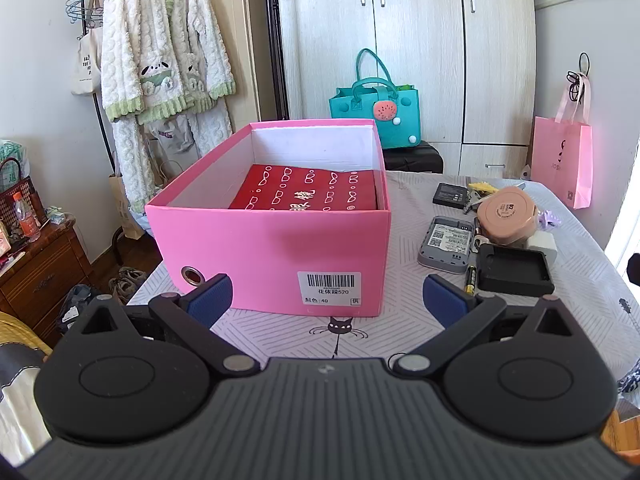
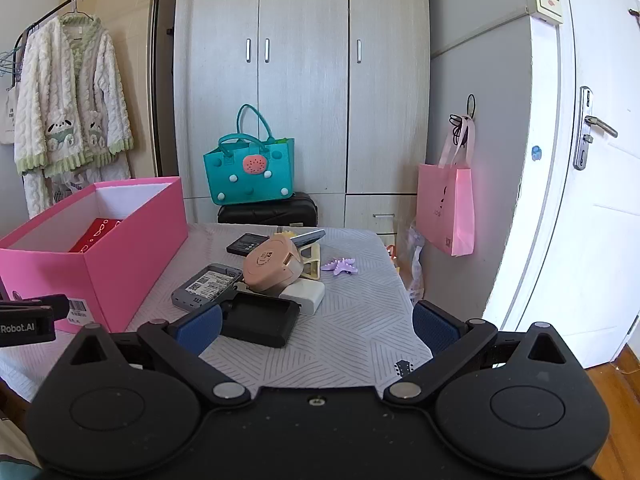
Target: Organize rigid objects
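I see my left gripper [image 1: 326, 300] spread wide and empty before the glossy pink cardboard box [image 1: 272, 240], a flat red carton [image 1: 308, 192] inside. My right gripper [image 2: 316, 324] is also released. Right of the box on the striped cloth: a matte black rectangular cradle [image 2: 260, 318], round peach case [image 2: 270, 266], grey router [image 2: 206, 286].

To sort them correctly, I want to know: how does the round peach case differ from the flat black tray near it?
The round peach plastic case is thick, and it rests on other items. The flat black rectangular tray is low and lies directly on the tablecloth, nearer the cameras. Both sit outside the pink box.
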### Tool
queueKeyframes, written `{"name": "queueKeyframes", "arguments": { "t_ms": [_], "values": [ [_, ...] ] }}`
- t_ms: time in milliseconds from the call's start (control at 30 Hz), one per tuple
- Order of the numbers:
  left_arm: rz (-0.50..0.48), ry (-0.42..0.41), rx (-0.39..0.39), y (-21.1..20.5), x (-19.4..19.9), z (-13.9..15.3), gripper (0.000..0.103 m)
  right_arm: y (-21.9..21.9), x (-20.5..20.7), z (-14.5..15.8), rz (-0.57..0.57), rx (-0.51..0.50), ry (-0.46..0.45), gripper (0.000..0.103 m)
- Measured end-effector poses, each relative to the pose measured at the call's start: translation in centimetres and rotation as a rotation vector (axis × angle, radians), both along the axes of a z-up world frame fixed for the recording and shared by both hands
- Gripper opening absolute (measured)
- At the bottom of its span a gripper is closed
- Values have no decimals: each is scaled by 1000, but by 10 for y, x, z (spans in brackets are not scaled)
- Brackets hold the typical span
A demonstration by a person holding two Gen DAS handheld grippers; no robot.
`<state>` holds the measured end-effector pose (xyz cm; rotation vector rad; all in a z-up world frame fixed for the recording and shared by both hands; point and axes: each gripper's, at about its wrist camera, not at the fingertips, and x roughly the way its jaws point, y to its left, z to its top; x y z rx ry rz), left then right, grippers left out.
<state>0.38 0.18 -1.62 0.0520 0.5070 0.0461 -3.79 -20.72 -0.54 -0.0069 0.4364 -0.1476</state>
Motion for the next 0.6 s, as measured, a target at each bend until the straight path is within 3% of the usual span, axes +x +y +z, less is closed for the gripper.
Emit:
{"name": "queueKeyframes", "arguments": {
  "t_ms": [600],
  "values": [
    [1, 1, -1, 0, 0, 0, 103, 0, 0, -2, -4, 0, 4, 103]
  ]
}}
